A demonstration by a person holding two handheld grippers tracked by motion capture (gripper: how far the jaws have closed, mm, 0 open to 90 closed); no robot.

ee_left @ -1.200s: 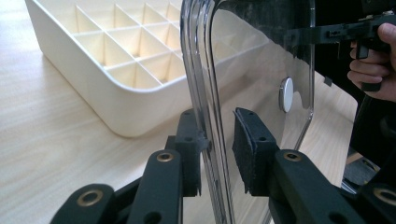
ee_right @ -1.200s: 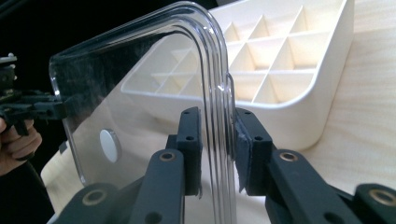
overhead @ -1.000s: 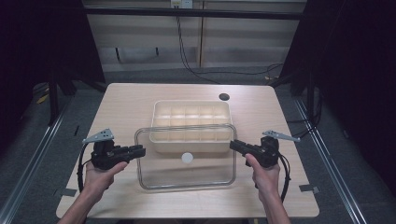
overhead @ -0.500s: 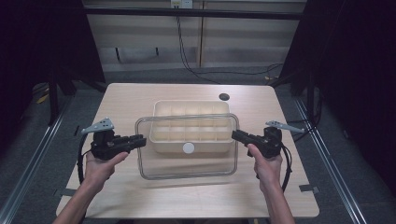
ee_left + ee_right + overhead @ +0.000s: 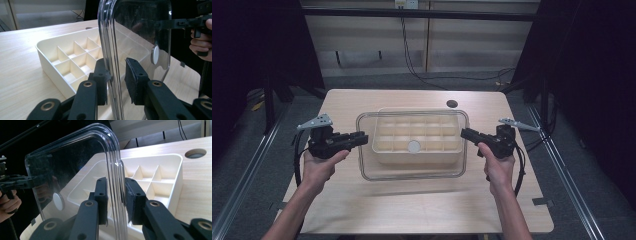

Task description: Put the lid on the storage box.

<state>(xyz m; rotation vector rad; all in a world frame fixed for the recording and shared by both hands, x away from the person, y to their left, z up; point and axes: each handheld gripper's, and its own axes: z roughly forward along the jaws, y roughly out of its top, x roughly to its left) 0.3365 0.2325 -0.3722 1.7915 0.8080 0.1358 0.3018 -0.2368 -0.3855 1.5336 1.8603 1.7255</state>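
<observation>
I have the clear lid (image 5: pixel 412 172) pinched by its 2 short ends, my left hand-held gripper (image 5: pixel 361 138) clamped shut on its left rim and my right hand-held gripper (image 5: pixel 466 134) clamped shut on its right rim, so it stays level and can't swing as I carry it. It hangs between the 2 hand-held grippers above the divided cream tray (image 5: pixel 384 155), which sits mid-counter (image 5: pixel 362 210) toward the far edge, the lid overhanging the tray's near side, apparently so it can be lined up and closed.

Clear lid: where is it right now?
High view: the clear lid is mid-table, above the tray, held at its ends by the left gripper and right gripper.
</observation>
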